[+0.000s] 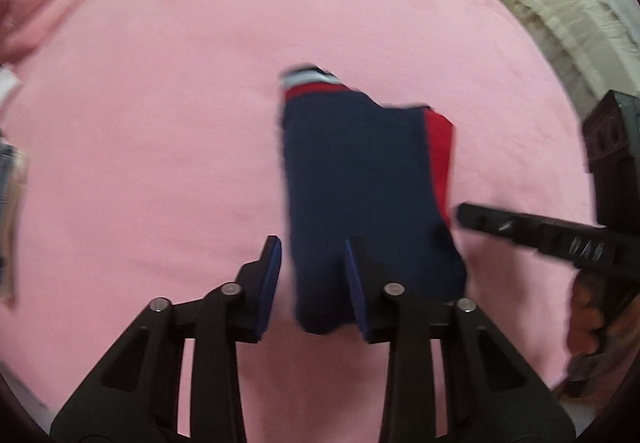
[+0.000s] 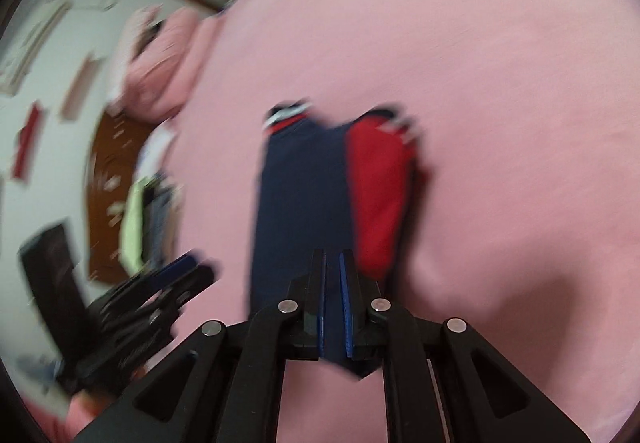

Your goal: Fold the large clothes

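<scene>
A navy garment (image 1: 352,179) with a red panel and a red-and-white striped band at its far end lies folded in a long strip on the pink bedsheet (image 1: 160,123). My left gripper (image 1: 312,247) stands open over its near end; the left pad is clear of the cloth edge and the right finger (image 1: 356,275) lies over the fabric. My right gripper (image 2: 333,255) is shut on the near edge of the navy garment (image 2: 296,203), with cloth showing between its pads. It reaches in from the right (image 1: 464,215) in the left wrist view.
A pink pillow or folded blanket (image 1: 44,3) lies at the far left of the bed. Pale floor (image 1: 560,3) and a dark post (image 1: 612,131) are beyond the bed's right edge. A brown wooden panel (image 2: 108,179) and hanging clothes (image 2: 140,219) stand on the other side.
</scene>
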A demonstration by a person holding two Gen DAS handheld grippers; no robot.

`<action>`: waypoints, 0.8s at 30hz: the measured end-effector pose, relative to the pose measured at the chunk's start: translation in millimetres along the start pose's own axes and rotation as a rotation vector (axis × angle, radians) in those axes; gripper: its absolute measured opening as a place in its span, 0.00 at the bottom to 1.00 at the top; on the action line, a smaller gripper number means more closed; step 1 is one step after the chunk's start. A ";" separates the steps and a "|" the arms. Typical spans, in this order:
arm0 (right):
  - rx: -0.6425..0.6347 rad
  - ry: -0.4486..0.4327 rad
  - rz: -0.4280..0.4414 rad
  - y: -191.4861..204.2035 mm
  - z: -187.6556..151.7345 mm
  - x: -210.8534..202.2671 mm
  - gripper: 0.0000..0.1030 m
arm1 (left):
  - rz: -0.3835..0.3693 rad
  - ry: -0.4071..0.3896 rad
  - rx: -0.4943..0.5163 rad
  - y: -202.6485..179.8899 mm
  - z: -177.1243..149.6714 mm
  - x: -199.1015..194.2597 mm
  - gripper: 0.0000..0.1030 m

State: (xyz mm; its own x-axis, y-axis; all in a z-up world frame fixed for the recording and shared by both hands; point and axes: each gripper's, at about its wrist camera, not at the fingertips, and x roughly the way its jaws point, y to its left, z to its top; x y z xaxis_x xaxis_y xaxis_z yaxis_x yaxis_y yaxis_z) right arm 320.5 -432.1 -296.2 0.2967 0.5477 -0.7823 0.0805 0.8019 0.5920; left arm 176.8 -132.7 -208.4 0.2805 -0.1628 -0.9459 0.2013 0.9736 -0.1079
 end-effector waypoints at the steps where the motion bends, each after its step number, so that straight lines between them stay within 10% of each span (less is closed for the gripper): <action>1: -0.021 0.013 0.028 4.2 -5.3 3.5 0.07 | -0.015 0.022 0.013 -3.4 -0.7 6.6 0.16; 12: 0.120 0.068 -0.152 -7.8 -54.9 17.8 0.00 | 0.103 0.151 0.112 7.0 -4.0 46.8 0.06; 17: 0.017 0.010 -0.127 26.9 -52.2 -17.1 0.00 | -0.122 0.117 -0.036 28.3 28.0 33.1 0.06; 20: 0.000 -0.020 -0.063 37.7 -36.3 -8.0 0.00 | -0.124 0.116 -0.046 27.1 46.8 57.8 0.06; 24: 0.000 0.015 -0.185 37.5 -17.8 16.4 0.00 | -0.078 0.110 -0.041 27.9 57.2 87.6 0.05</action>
State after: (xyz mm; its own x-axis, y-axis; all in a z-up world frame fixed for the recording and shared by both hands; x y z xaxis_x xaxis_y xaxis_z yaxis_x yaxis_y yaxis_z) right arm 311.5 -388.8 -290.3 0.2631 0.3939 -0.8807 0.1321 0.8895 0.4373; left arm 260.7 -128.9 -276.8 0.1606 -0.2221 -0.9617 0.1794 0.9647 -0.1928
